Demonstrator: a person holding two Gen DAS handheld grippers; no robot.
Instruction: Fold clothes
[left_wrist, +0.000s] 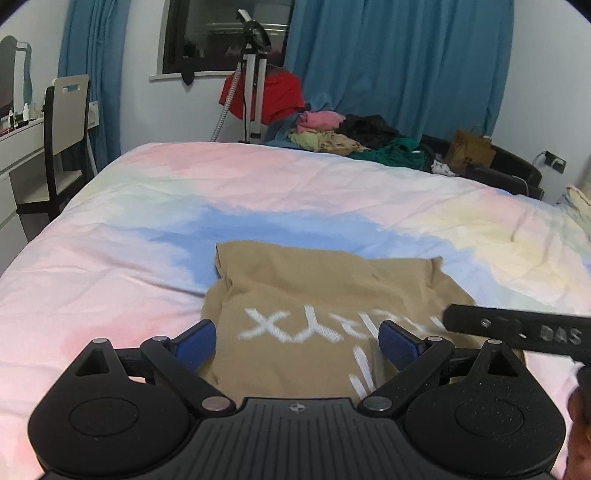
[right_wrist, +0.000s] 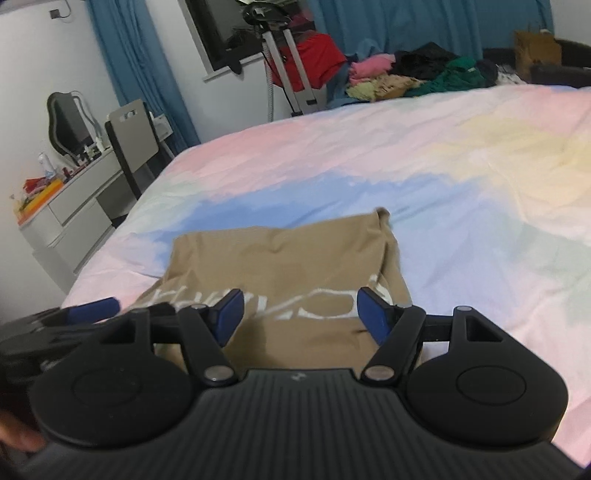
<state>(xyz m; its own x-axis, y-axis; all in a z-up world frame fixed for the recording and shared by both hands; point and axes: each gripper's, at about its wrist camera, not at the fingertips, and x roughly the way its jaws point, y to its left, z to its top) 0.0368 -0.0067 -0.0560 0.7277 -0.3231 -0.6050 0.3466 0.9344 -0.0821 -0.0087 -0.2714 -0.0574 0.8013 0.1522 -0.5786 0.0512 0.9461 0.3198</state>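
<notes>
Left wrist view: the left tongs (left_wrist: 297, 341) occupy the bottom of the frame, their blue-padded fingers (left_wrist: 400, 345) spread wide with nothing between them, poised over the near edge of a tan folded garment with white lettering (left_wrist: 317, 295). The garment lies at lower centre on a bed covered in a pastel pink, blue and yellow quilt (left_wrist: 258, 184). A black bar of the right tongs (left_wrist: 517, 330) enters from the right edge, over the garment's right side; whether it touches the cloth cannot be told.

Right wrist view: the right tongs (right_wrist: 299, 314) fill the bottom of the frame, likewise spread wide and holding nothing, above the near edge of the same garment (right_wrist: 288, 258), which sits at centre on the quilt (right_wrist: 443, 166). Part of the left tongs (right_wrist: 94, 308) shows at lower left, just beside the garment's left edge.

Background, upper frame in both views: a heap of mixed coloured clothes (left_wrist: 343, 138) at the far edge of the bed, a red cloth on a metal stand (left_wrist: 266, 98), blue curtains (left_wrist: 399, 62), a dark window (left_wrist: 225, 33). At left stands a white dressing desk (right_wrist: 70, 218) with a pale-backed chair (left_wrist: 68, 122).
</notes>
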